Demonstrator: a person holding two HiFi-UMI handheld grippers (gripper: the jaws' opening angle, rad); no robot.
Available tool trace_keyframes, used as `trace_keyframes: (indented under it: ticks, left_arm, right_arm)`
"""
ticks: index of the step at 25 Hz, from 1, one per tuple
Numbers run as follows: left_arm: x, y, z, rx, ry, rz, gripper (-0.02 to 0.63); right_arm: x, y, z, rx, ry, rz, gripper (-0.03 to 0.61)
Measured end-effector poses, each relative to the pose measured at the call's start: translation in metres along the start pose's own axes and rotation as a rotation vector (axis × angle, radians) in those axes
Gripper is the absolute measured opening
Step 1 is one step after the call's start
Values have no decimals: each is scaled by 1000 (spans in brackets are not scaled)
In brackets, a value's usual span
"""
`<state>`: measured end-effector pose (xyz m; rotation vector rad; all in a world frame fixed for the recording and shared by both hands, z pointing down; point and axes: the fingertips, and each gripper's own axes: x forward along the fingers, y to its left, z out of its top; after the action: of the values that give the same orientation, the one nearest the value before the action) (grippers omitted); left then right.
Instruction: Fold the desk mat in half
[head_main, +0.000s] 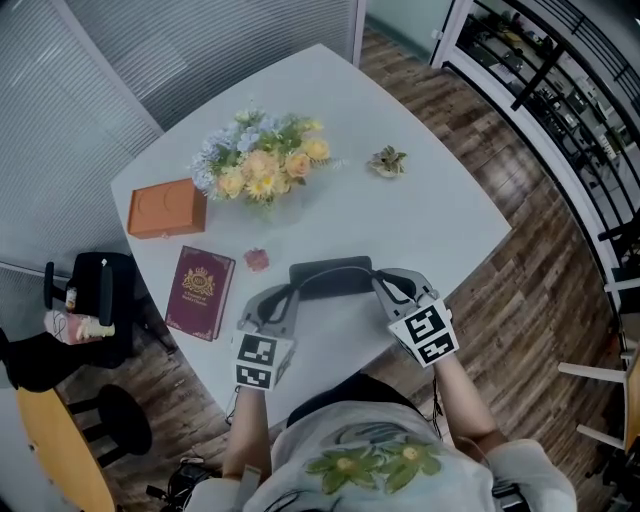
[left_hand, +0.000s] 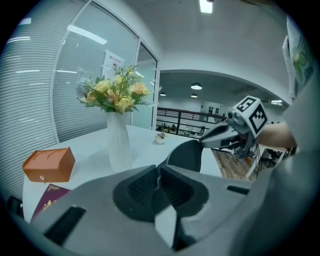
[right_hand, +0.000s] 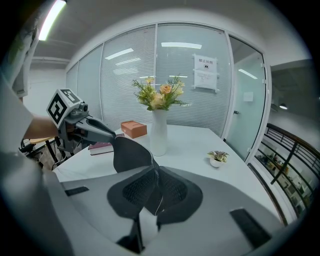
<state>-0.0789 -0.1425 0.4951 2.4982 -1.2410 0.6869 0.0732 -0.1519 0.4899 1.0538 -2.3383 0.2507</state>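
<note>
In the head view, my left gripper (head_main: 283, 298) and right gripper (head_main: 388, 288) are over the near corner of the table (head_main: 440, 200). Each is clenched on one end of the dark mat (head_main: 330, 278), which spans the gap between them as a raised band. A book (head_main: 200, 292) lies by the table's near-left edge, and a box (head_main: 166, 208) sits at the left corner. The flowers (head_main: 262, 165) stand mid-table. A plant (head_main: 388, 160) sits toward the far-right edge, and a small pink thing (head_main: 257, 259) lies between the book and the mat.

In the left gripper view, my jaws are pressed together on the mat's edge, with a thin sliver of it showing between the ribbed pads. The mat (left_hand: 185, 155) curves up and away to the right gripper (left_hand: 204, 142), which pinches its other end. A white vase (left_hand: 119, 145) stands beyond, with the box (left_hand: 48, 164) and book (left_hand: 50, 197) to its left.

In the right gripper view, these jaws are also closed tight on the mat's edge. The mat (right_hand: 131, 152) rises as a dark flap toward the left gripper (right_hand: 113, 136), clear of the tabletop. The vase (right_hand: 158, 132) stands behind it, and the plant (right_hand: 216, 158) is to the right.
</note>
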Motion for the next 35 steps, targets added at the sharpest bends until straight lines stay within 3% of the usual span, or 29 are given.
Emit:
trace_keyframes:
  ticks: [35]
  left_arm:
    - [41,36,7,-22,-12,104,35]
  right_arm:
    - [49,-33,12,-69,-4,44,40]
